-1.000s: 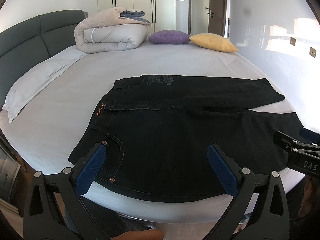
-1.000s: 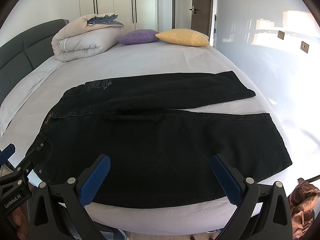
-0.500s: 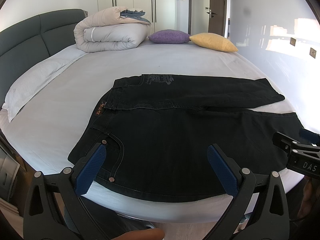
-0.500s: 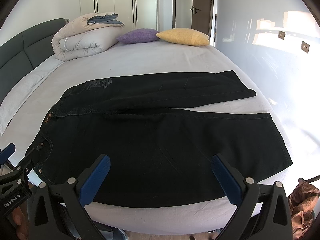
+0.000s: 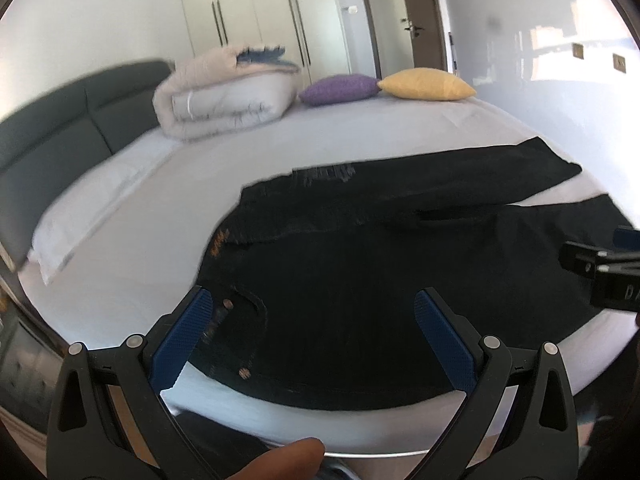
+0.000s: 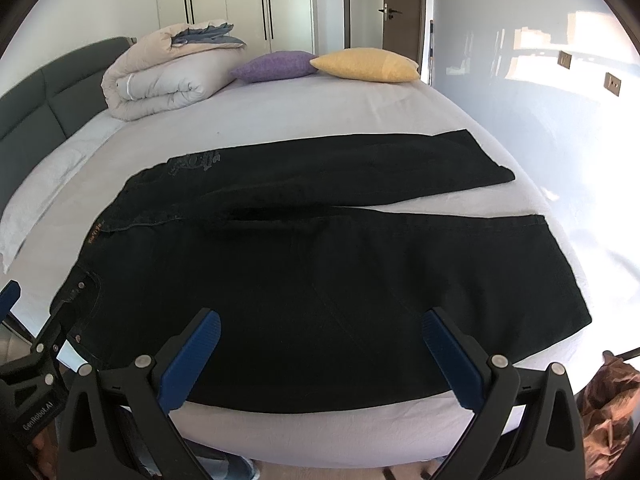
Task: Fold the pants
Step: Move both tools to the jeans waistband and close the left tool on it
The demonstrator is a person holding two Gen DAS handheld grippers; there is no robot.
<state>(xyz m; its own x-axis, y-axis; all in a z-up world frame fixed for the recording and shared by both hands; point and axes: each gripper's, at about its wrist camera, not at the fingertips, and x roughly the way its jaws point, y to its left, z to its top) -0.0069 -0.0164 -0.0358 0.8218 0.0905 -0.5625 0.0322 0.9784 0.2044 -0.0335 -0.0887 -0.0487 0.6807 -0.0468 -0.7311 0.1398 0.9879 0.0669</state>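
Note:
Black pants (image 5: pixel 380 248) (image 6: pixel 320 264) lie flat on the white bed, waistband to the left, both legs stretching right, spread slightly apart. My left gripper (image 5: pixel 314 310) hovers open over the near waistband corner with its riveted pocket (image 5: pixel 240 320). My right gripper (image 6: pixel 320 328) stays open above the near leg at the bed's front edge. Nothing sits between either pair of blue pads. Each gripper shows at the edge of the other's view: the right gripper (image 5: pixel 608 272) and the left gripper (image 6: pixel 28 364).
A rolled duvet (image 6: pixel 168 76), a purple cushion (image 6: pixel 276 66) and a yellow cushion (image 6: pixel 364 65) lie at the bed's far side. A grey headboard (image 5: pixel 72 120) runs along the left. A fingertip (image 5: pixel 288 460) shows at the bottom. A brown bag (image 6: pixel 608 408) sits on the floor, right.
The left gripper has dropped and swung toward the waistband corner, blurring its view. The right gripper has barely moved. The pants lie as before.

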